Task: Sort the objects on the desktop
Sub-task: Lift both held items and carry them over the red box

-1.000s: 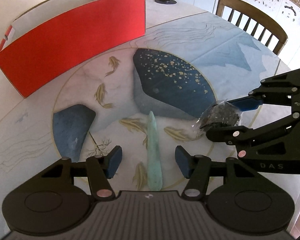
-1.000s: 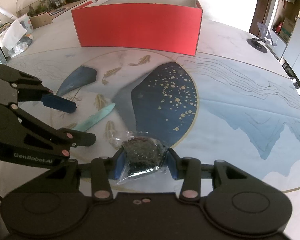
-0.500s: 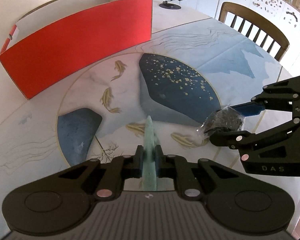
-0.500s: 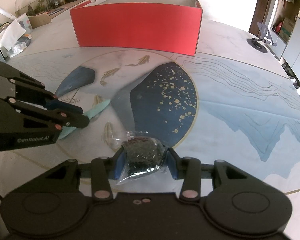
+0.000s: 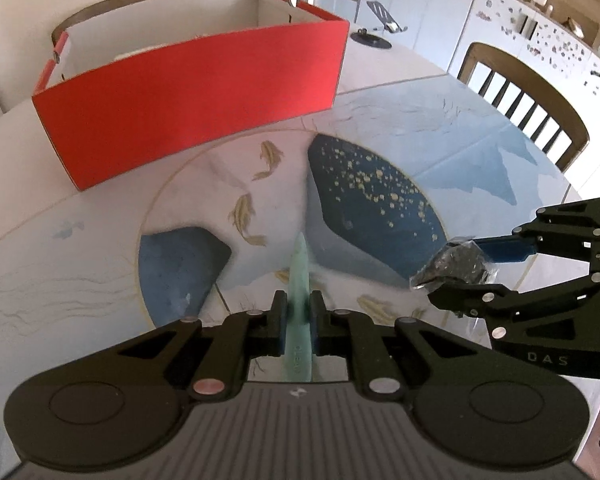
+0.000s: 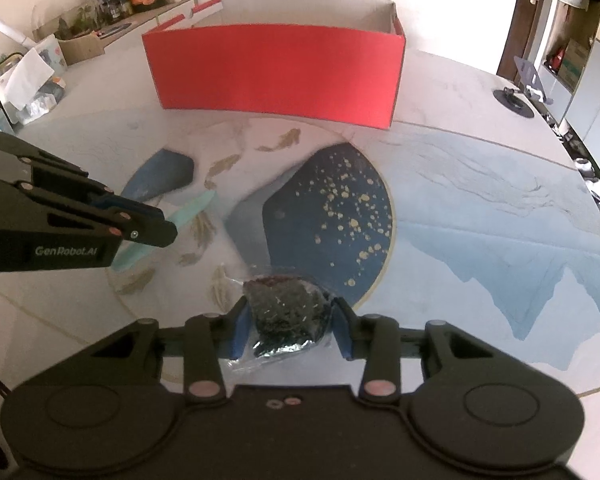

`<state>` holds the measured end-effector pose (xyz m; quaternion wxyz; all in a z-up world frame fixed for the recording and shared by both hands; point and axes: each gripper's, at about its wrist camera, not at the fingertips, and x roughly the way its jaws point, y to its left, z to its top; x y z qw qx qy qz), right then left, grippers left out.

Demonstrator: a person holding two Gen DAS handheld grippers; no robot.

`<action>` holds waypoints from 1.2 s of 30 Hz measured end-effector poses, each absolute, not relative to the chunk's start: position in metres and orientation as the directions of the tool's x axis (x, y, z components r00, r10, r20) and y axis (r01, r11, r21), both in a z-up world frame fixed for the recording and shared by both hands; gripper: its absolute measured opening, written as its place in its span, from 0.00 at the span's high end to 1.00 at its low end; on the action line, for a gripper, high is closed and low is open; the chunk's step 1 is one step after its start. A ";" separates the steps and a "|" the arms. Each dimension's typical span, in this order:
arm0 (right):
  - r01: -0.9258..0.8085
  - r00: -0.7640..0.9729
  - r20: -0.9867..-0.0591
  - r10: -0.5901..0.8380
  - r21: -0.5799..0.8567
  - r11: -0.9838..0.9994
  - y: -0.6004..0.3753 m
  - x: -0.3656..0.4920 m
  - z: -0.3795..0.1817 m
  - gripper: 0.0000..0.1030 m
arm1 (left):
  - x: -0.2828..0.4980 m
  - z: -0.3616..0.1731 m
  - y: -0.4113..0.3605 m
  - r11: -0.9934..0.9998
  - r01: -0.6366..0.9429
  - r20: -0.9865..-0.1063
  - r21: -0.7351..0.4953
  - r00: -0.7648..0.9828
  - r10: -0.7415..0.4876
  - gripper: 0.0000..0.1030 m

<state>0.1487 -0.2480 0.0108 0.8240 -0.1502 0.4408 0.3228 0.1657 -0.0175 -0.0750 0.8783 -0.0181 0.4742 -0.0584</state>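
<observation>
Through my left camera, my left gripper (image 5: 299,320) has its fingers pressed against both sides of a pale green stick (image 5: 299,304), which runs straight forward from between them, its tip out ahead over the painted table (image 5: 80,264). Beyond the tip and to the left stands the red box (image 5: 192,108), open at the top. To my right, my right gripper (image 5: 456,276) pinches a clear bag (image 5: 456,266) of dark bits. A chair (image 5: 524,100) stands far off on the right.

Through my right camera, the right gripper (image 6: 288,320) has its blue pads (image 6: 238,330) tight on the bag (image 6: 286,312), which bulges between them. To my left the left gripper (image 6: 156,222) clamps the stick (image 6: 190,208), both ends showing past the fingers. The box (image 6: 276,72) sits straight ahead, well apart from both grippers.
</observation>
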 end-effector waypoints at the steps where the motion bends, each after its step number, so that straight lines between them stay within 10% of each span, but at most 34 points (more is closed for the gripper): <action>1: -0.663 0.410 -0.822 0.396 0.030 0.748 -0.247 0.149 0.013 0.61 | 0.166 -0.074 -0.017 0.992 0.085 -0.830 -0.092 0.544 -0.124 0.91; 36: -0.680 0.457 -0.697 0.553 0.127 0.722 -0.221 0.201 0.122 0.62 | 0.187 0.033 0.025 0.992 -0.054 -0.705 -0.115 0.708 -0.044 0.91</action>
